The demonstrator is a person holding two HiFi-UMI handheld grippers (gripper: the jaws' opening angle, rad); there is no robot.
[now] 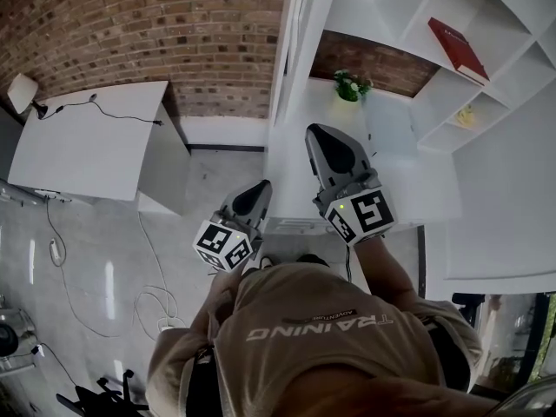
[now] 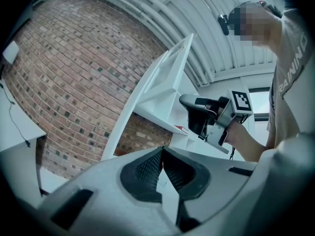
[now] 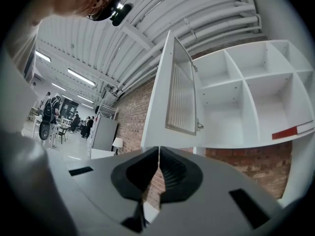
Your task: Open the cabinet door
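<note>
White cabinet door with ribbed glass panel (image 3: 173, 98), swung open off white shelved cabinet (image 3: 224, 117); left gripper (image 2: 161, 150), right gripper (image 3: 158, 150) jaws closed, empty

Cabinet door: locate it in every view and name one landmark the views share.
Head view: cabinet door top centre, seen edge-on, swung open.
Left gripper view: centre, a white panel slanting up to the right.
Right gripper view: centre, swung open.
Shared landmark: brick wall.
</note>
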